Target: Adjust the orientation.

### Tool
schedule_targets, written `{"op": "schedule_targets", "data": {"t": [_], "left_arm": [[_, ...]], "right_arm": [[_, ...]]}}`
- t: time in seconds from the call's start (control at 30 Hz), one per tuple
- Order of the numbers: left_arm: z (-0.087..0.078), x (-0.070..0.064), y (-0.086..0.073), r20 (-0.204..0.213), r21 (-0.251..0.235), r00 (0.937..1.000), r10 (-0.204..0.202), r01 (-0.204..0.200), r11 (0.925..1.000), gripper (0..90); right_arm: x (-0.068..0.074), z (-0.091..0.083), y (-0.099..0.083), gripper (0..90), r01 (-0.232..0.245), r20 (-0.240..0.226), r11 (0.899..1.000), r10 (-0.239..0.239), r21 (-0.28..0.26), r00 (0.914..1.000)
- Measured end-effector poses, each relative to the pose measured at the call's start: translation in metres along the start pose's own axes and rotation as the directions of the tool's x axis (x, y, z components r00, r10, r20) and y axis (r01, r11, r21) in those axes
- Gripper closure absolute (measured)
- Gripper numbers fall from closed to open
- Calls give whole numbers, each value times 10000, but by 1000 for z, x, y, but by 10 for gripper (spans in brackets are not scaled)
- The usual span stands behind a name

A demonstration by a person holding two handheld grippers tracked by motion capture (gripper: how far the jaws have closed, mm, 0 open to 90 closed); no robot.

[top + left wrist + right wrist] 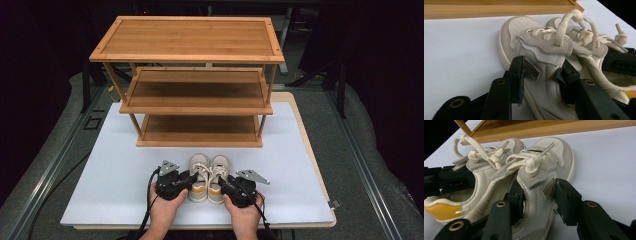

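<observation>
A dark room surrounds the bench, whose top is covered by a matte pale sheet with a light wooden edge showing at 3 o'clock. Grey carpet and metal rails run along both sides. At 12 o'clock stands a three-tier bamboo shoe rack, warm brown, with slatted shelves and slim legs, all three shelves bare.

At 6 o'clock, near the front edge, a pair of small cream sneakers sits side by side, toes toward the rack. The left sneaker has a perforated toe, grey suede overlays, thick rope laces and a yellow heel panel. The left gripper, held in the person's left hand, has its black jaws partly closed around this shoe's outer side wall and tongue; in the left gripper view one jaw presses the outside and the other sits inside the collar. The right sneaker matches it. The right gripper, in the right hand, clamps that shoe's side wall the same way, one jaw inside, one outside.
</observation>
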State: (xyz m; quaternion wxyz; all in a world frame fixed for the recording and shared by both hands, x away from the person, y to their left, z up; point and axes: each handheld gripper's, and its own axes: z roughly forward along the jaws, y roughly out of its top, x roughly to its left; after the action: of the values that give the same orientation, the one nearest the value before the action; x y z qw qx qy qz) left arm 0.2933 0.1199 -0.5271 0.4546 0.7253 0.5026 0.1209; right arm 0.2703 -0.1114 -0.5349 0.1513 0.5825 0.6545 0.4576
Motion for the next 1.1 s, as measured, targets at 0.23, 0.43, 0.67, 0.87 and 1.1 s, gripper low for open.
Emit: {"op": "schedule_targets", "data": {"t": [0.23,0.43,0.67,0.87,1.1], "left_arm": [[-2,2,1,80,71,10000,-50,50,10000,611],[-5,3,4,139,31,9999,-70,70,10000,611],[-11,2,13,126,-108,9999,25,-24,9999,609],[-18,-1,24,109,-316,9998,141,-137,9994,610],[-24,-1,35,124,-474,9998,174,-168,9987,610]], "right_arm": [[-1,1,0,604,-251,-236,9997,249,-69,9994],[0,-1,3,604,-332,-316,9993,326,-178,9990],[4,-5,11,603,-191,-299,9993,182,-312,9994],[10,-11,22,603,12,-291,9991,-24,-415,9996],[15,-15,34,603,90,-282,9975,-110,-702,9995]]}}
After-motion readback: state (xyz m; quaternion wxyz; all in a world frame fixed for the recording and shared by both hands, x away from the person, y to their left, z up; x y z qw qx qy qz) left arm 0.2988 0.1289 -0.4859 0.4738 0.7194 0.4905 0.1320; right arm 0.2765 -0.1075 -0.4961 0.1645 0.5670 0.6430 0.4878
